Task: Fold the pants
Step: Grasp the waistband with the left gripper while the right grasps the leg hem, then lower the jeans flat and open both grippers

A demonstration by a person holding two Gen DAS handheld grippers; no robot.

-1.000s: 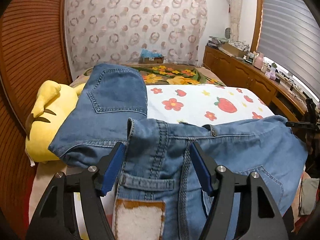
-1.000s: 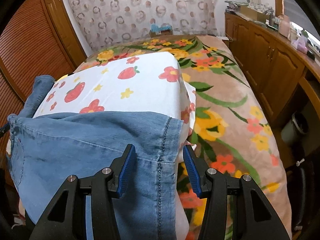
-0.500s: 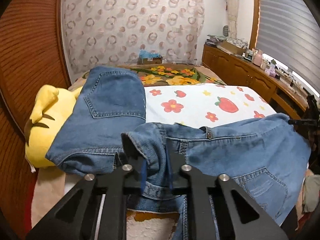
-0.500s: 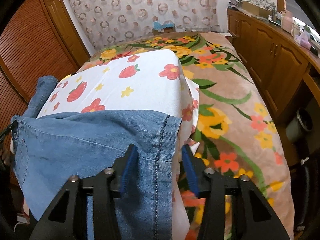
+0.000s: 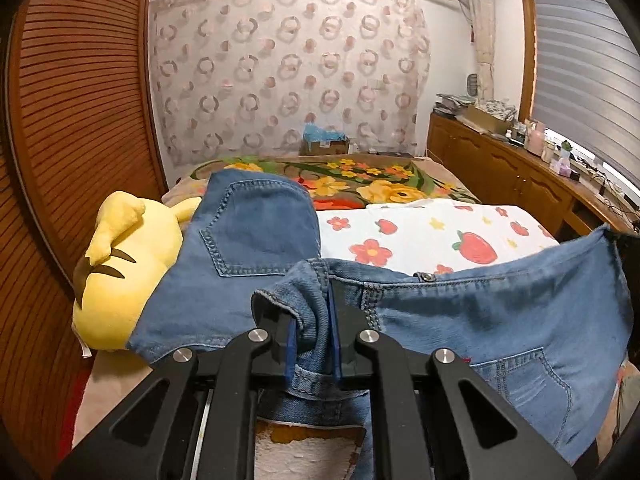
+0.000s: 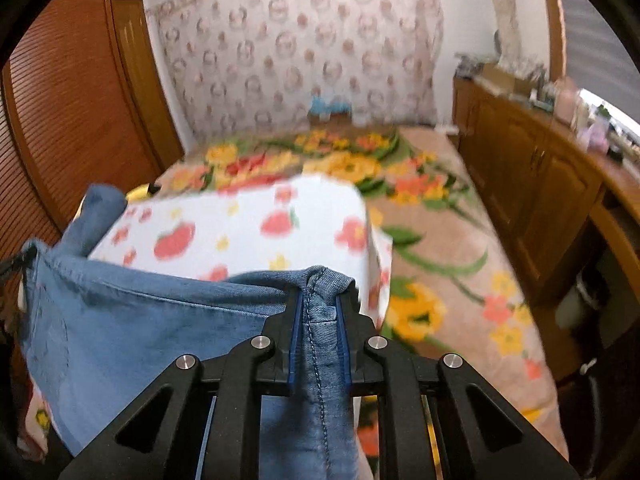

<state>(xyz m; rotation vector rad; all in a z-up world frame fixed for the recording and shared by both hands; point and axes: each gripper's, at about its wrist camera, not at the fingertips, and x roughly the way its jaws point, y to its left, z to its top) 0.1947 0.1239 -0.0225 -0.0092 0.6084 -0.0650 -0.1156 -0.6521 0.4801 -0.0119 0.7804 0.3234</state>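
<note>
I'm tilting both grippers downward over the bed (image 5: pixel 448 178); left gripper (image 5: pixel 313 334) and right gripper (image 6: pixel 319 334), jaws just closed, are pinching the jeans (image 5: pixel 480 312)

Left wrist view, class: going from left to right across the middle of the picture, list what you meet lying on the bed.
Yellow plush toy → folded jeans with a back pocket → white sheet with flowers and strawberries → the stretched jeans waistband, which the left claw is shut on in front.

Even indoor light; right view motion-blurred; fisheye bending, dark corners.
</note>
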